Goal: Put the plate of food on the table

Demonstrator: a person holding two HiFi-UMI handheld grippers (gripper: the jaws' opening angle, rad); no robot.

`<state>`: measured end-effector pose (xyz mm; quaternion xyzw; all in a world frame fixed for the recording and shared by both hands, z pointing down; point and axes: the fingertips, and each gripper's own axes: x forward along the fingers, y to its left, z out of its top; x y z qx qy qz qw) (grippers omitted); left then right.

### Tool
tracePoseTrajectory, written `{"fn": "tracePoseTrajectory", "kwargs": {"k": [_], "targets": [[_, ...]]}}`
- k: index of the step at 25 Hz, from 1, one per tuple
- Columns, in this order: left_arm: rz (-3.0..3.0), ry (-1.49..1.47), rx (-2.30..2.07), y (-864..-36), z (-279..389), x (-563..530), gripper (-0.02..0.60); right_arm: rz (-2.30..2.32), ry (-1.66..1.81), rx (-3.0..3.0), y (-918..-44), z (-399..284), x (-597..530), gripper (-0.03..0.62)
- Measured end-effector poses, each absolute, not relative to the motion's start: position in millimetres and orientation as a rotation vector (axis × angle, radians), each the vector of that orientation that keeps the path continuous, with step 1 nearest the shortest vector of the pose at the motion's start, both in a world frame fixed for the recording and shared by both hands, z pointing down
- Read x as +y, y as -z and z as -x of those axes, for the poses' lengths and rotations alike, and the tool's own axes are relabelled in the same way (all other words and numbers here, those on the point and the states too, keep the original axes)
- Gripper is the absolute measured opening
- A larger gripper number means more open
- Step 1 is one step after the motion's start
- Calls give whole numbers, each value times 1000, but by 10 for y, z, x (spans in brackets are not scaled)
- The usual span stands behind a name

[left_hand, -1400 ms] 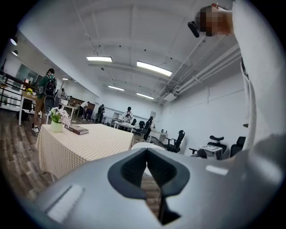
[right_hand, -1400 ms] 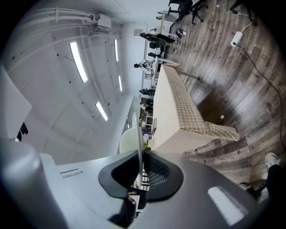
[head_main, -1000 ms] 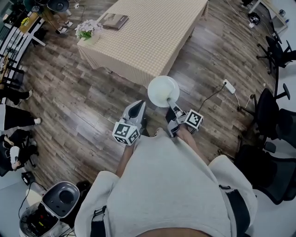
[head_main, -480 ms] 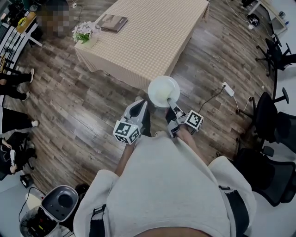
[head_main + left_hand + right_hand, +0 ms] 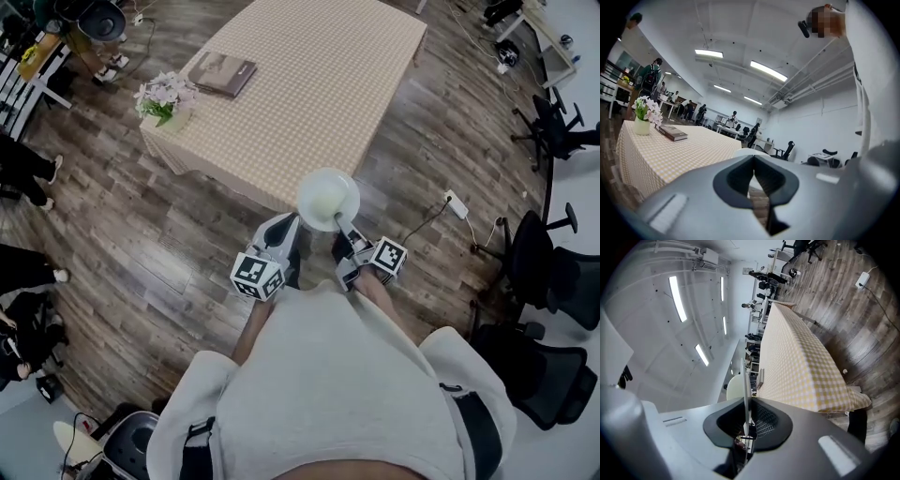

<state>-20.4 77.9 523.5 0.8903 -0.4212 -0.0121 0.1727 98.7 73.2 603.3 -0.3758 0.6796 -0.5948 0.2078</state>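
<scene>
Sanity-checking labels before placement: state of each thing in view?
plate: held by its rim, not yet on the table
right gripper: shut on the plate
left gripper: shut, empty
book: closed, flat on the table
flower vase: upright at the table corner

Bright, even light comes from long ceiling strips (image 5: 768,71), which glare white in both gripper views. Those views bend hard at the edges and go black in the corners, and I get blur closest to the lens. Head view is sharp; the plate (image 5: 328,199) nearly blows out.
</scene>
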Motion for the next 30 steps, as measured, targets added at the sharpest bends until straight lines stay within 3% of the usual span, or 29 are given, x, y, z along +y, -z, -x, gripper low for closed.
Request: {"fn": "tracePoseTrajectory", "kwargs": {"k": [16, 30], "targets": [[-2577, 44, -1127, -4898, 870, -1231, 8, 1086, 1627, 1867, -5711, -308, -1262, 25], [-2563, 22, -1086, -5011, 692, -1595, 8, 1091, 1621, 1873, -5709, -437, -1620, 25]]}}
